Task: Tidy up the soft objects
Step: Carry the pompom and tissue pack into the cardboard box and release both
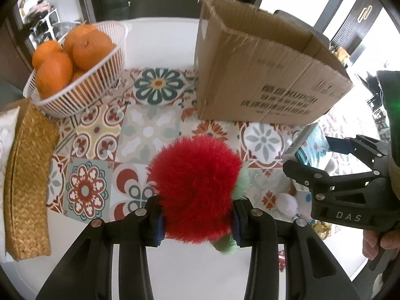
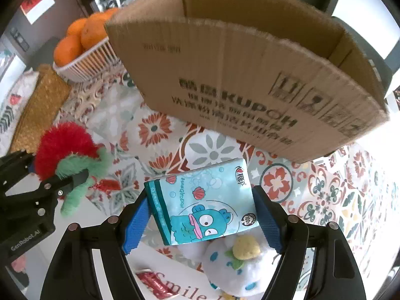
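Red fluffy flower (image 1: 197,187) sits clamped between the left gripper (image 1: 197,221) jaws; one teal tissue pack (image 2: 202,202) between the right gripper (image 2: 202,215) jaws; one cardboard box (image 1: 262,75) beyond both.

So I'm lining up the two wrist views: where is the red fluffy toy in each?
Left wrist: red fluffy toy at bottom centre, between the left tongs.
Right wrist: the toy at the left edge, in those tongs.
Shared landmark: cardboard box behind.
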### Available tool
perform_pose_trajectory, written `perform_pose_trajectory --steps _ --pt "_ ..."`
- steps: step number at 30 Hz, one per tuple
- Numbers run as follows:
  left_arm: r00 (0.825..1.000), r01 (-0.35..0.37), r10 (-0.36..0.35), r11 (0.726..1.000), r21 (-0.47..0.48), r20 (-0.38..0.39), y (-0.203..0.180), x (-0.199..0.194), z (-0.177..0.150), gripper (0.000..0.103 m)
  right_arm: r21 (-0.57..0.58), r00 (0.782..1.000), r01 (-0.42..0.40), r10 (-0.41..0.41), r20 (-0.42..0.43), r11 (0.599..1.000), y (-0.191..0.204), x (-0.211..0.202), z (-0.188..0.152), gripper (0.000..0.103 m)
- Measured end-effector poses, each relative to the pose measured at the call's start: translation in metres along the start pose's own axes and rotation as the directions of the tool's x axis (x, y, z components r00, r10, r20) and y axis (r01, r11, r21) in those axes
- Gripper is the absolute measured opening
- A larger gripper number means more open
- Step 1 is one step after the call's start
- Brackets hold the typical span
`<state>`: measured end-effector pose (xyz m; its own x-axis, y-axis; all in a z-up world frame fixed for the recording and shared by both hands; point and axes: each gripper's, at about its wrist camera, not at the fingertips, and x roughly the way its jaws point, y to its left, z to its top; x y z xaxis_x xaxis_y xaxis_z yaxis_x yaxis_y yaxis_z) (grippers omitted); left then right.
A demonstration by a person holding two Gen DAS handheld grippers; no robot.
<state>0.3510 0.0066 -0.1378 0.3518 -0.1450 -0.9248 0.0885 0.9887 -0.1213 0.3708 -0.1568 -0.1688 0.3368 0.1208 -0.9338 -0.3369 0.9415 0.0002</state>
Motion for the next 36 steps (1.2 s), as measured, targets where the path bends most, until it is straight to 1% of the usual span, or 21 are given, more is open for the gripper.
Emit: perform_pose_trajectory --steps 8,16,24,32,36 --pt "0.996 0.014 -0.016 1.000 0.028 0.084 -0.010 -0.028 0.009 0.040 0.049 0.995 0.015 -0.020 0.099 0.999 0.002 -0.035 0.002 0.079" --pt "0.987 0.026 -0.035 0.998 0.058 0.159 -0.018 -0.055 0.020 0.040 0.096 0.983 -0.004 -0.013 0.182 0.995 0.002 -0.065 0.003 0.079" --pt "0.975 0.039 -0.056 0.996 0.081 0.216 -0.026 -0.074 0.036 0.040 0.148 0.961 -0.004 -0.037 0.273 0.989 -0.006 -0.095 0.008 0.079" --pt "0.957 0.044 -0.075 0.992 0.118 0.281 -0.039 -0.096 0.053 0.040 0.182 0.941 -0.017 -0.046 0.337 0.983 -0.016 -0.120 0.013 0.079" --pt "0.950 0.051 -0.088 0.990 0.131 0.300 -0.044 -0.103 0.060 0.040 0.196 0.928 -0.025 -0.050 0.369 0.980 -0.019 -0.132 0.015 0.079"
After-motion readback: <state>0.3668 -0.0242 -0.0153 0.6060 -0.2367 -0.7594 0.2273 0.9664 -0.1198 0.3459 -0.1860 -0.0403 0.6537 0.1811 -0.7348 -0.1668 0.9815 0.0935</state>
